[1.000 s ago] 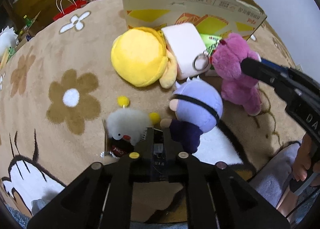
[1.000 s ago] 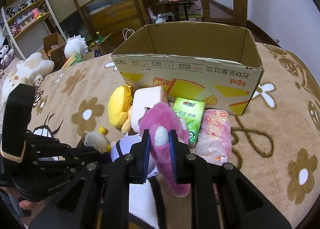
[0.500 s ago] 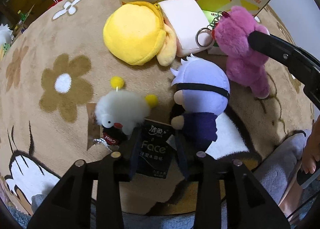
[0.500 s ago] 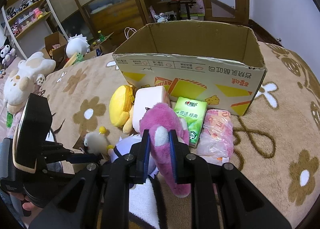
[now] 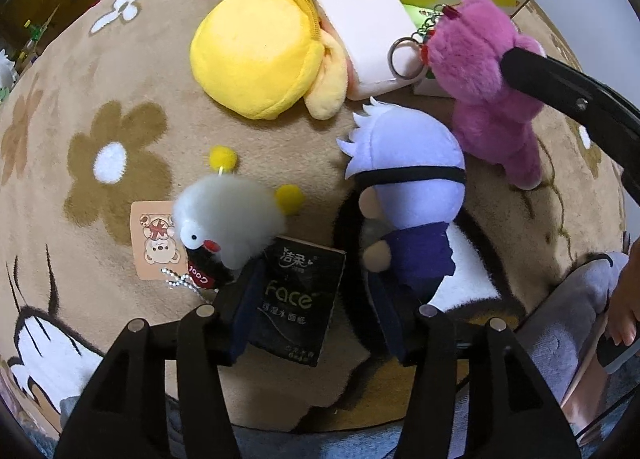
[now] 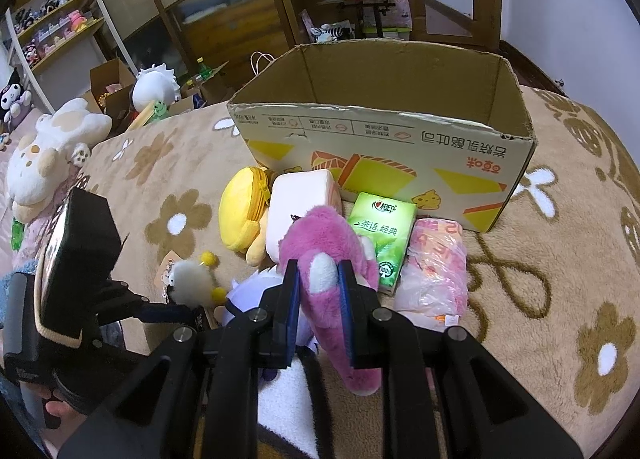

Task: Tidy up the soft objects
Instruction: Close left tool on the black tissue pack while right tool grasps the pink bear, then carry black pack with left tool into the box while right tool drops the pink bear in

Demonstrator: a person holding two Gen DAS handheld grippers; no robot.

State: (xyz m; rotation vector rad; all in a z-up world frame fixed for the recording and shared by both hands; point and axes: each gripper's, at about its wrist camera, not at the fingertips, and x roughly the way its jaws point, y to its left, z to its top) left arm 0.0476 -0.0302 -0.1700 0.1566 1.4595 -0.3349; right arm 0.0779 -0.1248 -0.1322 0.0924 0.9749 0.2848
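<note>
My left gripper (image 5: 312,283) is open over a black tissue pack (image 5: 298,307) on the rug, one finger on its left edge, the other by the purple-haired doll (image 5: 404,187). A white fluffy bird charm (image 5: 228,219) lies left of the pack. My right gripper (image 6: 318,287) is shut on the pink plush bear (image 6: 324,243), which also shows in the left wrist view (image 5: 488,79). A yellow plush (image 5: 256,59) and a white plush cube (image 5: 364,35) lie before the open cardboard box (image 6: 384,147).
A green tissue pack (image 6: 382,235) and a pink plastic-wrapped pack (image 6: 436,267) lie against the box front. The flowered beige rug (image 6: 560,259) spreads around. Shelves, small boxes and big plush toys (image 6: 52,147) stand at the back left. A person's foot (image 5: 624,299) is at right.
My left gripper has opened and moved forward, uncovering the black tissue pack between its fingers. My right gripper stays shut on the pink bear, almost unmoved.
</note>
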